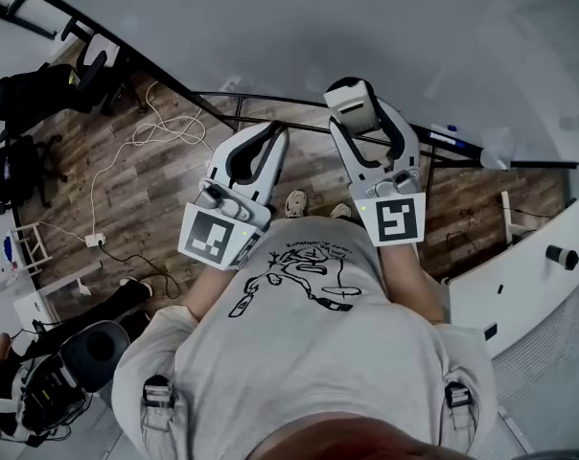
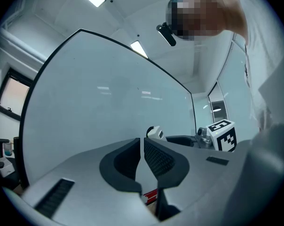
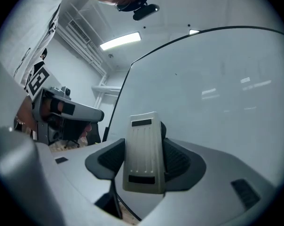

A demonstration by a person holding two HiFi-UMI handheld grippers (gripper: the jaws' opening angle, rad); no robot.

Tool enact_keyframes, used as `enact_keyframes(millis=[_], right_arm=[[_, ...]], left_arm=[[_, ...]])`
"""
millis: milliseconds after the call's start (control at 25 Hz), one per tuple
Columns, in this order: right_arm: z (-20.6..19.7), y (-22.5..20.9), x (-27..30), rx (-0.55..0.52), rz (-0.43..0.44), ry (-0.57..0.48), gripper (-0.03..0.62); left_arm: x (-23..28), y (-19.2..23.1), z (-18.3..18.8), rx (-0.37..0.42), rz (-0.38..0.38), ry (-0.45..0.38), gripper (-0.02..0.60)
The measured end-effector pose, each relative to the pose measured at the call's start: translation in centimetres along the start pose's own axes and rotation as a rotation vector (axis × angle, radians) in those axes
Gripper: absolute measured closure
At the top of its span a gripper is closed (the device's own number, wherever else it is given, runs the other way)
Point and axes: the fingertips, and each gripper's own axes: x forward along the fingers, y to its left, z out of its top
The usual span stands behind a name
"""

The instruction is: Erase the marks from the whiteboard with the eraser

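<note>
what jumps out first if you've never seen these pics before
The pale eraser stands clamped in the right claw, filling the middle of the right gripper view. Behind it a big black-framed whiteboard spans that view, and I can make out no marks on it. The left claw, held alongside, is shut and empty.

The wood-plank floor (image 1: 174,185) carries a loose white cable (image 1: 91,199), a power strip (image 1: 95,240) and black office chairs (image 1: 35,94).
</note>
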Motion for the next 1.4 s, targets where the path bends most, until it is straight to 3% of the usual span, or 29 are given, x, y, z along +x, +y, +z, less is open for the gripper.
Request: enact_keyframes(millis=[440,1000,1400], right_arm=[[2.5,-4.3,-5.6,0.053,-0.077,-0.036,0.335],[2.1,-8.5,-12.0,0.035,-0.186,-0.015,0.335],[1.6,-10.3,-15.0,0.034,-0.235,0.009,0.335]], left_arm=[[2.8,-3.8,0.3,-0.01,-0.073,-0.003,0.541],[6.4,-6.8,0.9,-0.016,-0.141,-0.027,0.541],[7.4,-7.6,0.4,-0.003,-0.101,-0.006,0.541]])
